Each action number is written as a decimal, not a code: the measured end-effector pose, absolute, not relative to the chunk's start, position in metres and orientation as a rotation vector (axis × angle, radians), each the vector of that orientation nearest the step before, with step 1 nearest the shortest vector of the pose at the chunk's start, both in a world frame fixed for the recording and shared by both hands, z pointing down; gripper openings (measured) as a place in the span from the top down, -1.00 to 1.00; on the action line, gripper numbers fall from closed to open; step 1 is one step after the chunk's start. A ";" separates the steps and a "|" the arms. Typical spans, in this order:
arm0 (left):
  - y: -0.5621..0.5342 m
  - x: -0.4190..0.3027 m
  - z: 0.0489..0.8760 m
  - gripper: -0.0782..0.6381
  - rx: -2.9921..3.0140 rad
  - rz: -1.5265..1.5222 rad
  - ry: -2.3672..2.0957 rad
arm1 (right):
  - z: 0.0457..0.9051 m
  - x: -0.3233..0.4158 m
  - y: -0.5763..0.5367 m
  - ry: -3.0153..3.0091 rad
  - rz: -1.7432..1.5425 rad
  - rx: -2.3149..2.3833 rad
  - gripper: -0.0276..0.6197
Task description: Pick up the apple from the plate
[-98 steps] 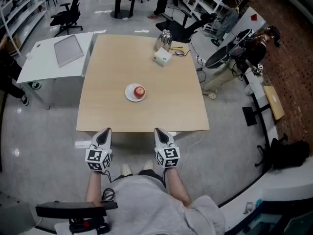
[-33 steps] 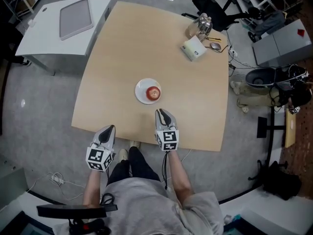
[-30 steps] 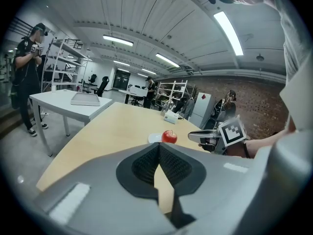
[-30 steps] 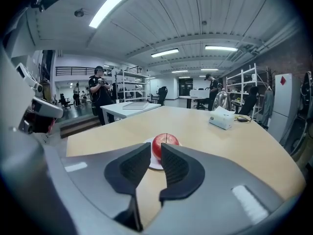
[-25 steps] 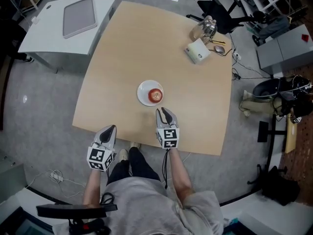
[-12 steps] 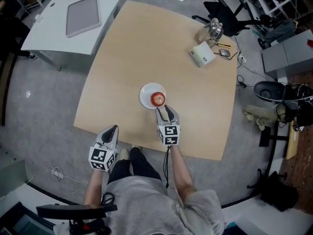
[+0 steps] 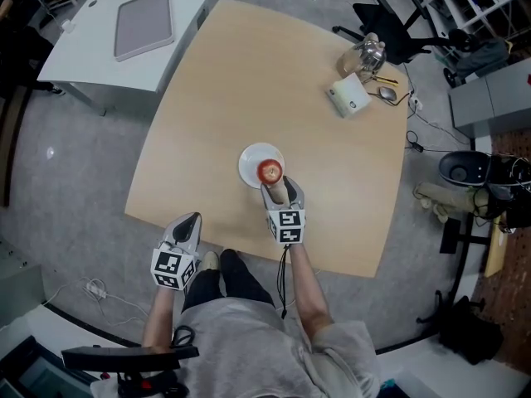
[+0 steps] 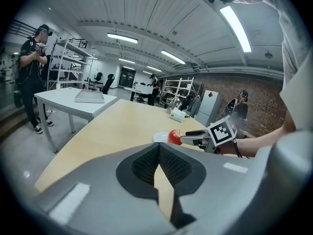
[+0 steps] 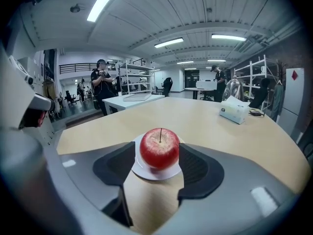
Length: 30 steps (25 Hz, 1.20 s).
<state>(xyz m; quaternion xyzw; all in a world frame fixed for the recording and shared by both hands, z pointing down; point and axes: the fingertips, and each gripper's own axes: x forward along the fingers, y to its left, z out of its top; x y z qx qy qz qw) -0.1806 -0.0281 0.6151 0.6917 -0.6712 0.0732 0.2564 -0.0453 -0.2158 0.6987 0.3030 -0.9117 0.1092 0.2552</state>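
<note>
My right gripper (image 7: 279, 191) points down and forward at the apple (image 7: 269, 172), low over the counter (image 7: 216, 81); its jaws are opening, and they stand apart on either side of the fruit without either pad pressing on it, as the right gripper view shows; I judge this spread is meant to clear the apple's widest part before closing. The apple sits upright, stem up, on the small white plate (image 7: 251, 160), toward the side of the plate nearest me; the plate lies near the middle of the counter, well apart from the tissue box (image 7: 348, 98) and the clutter at the far corner, so nothing crowds the approach. I come in level with the apple's middle and not from above, since the plate rim is shallow and a side grip at the equator should hold a round, smooth fruit best; the risk, as I see it, is nudging the apple so that it rolls off the plate, or catching the rim with a lower jaw edge. My left gripper (image 7: 184, 226) hangs back at the near edge of the counter, jaws together at the tips and holding nothing; it has no part in this reach. The pick itself is not yet made; closing and lifting remain.
</note>
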 end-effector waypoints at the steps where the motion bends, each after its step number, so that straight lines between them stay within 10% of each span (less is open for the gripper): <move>1: -0.029 -0.180 0.615 0.73 1.875 0.200 -1.821 | 0.700 -0.046 -0.217 -2.476 0.297 0.818 0.06; 30: -0.051 -0.190 0.627 0.73 1.834 0.222 -1.809 | 0.722 -0.070 -0.241 -2.465 0.331 0.756 -0.46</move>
